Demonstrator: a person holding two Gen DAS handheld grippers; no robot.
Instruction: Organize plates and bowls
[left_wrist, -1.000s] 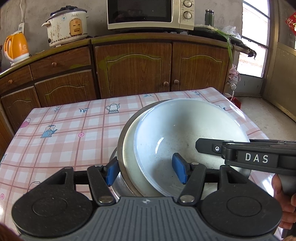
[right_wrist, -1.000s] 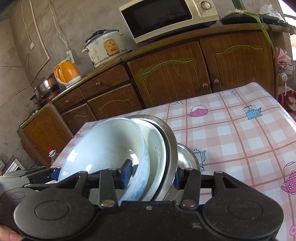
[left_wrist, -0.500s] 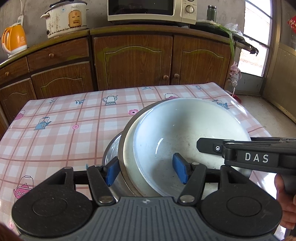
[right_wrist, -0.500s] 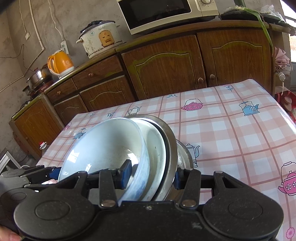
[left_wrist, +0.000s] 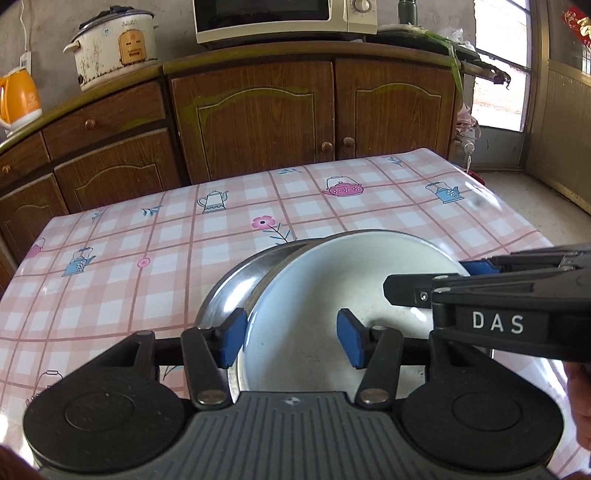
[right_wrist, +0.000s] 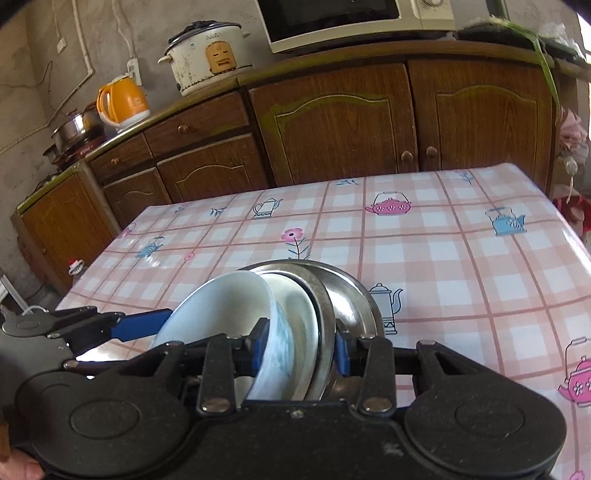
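Kettle (right_wrist: 123, 99): orange, stood at the left end of the cabinet top against the wall.
Cooker (left_wrist: 112, 43): white, stained, sat on the cabinet right of the kettle.
Microwave (left_wrist: 275, 18): stood on the cabinet right of the cooker, its top cut off by the frame edge.
Table (left_wrist: 332, 206): covered with a pink checked cloth printed with teapots and flowers; bare apart from the stack at its near edge.
Steel plate (left_wrist: 229, 284): lowest in the stack, on the cloth, its rim showing at the stack's left in the left wrist view.
Steel bowl (right_wrist: 325, 310): nested on the plate, tilted.
White bowl (left_wrist: 332, 295): innermost, tilted in the steel bowl near the table's front edge.
Left claw (left_wrist: 290, 343): jaws were closing, still spread; left pad outside the stack's rim and right pad inside the white bowl, neither plainly pressing.
Right claw (right_wrist: 301, 349): jaws were closing across the stack's edge; left pad against the inside of the white bowl, right pad against the steel rim, pinching the nested bowls.
Hand (left_wrist: 578, 398): partly seen at the right edge, behind the right claw's body.
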